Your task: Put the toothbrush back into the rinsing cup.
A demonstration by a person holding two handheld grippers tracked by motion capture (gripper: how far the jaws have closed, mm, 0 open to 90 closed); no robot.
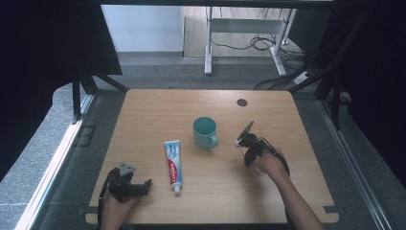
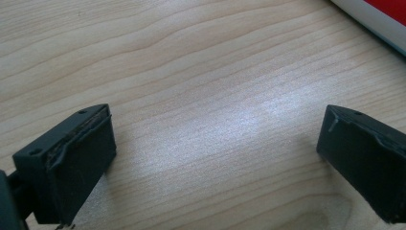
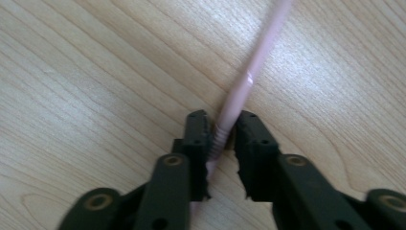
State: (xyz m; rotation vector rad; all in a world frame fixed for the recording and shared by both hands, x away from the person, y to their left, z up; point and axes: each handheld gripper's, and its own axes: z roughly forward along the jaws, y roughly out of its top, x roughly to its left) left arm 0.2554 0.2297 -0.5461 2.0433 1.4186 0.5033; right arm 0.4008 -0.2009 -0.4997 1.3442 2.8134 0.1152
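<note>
Right tool [image 3: 223,125]: black jaws drawn nearly together, clamped on thin pale pink ribbed-handle toothbrush [image 3: 249,76]. Pads pressing ribbed grip section from both sides. Handle running up and away from jaws, blurred toward far end, slanted over light wood-grain desk [image 3: 95,81]. In high view right tool [image 1: 242,139] raised just above desk, right of centre, toothbrush [image 1: 246,130] poking up and forward from jaws, tilted, white tip at lower end near jaws. Held by right hand [image 1: 268,163], forearm entering from bottom right.

Left tool [image 2: 215,143]: jaws wide apart, nothing between pads, bare desk surface below. White-and-red edge of toothpaste tube [image 2: 378,14] at top right corner. In high view left tool [image 1: 139,184] low near front left edge of desk, jaws pointing right, grey three-cornered plate on top, held by left hand [image 1: 115,203].

Between tools: white, red and blue toothpaste tube [image 1: 174,165] lying flat, cap toward front edge, near left tool but apart. Teal ceramic mug [image 1: 205,132] upright, handle toward front right, just left of right tool, not touching toothbrush. Small dark round spot [image 1: 242,102] near far edge of desk.
</note>
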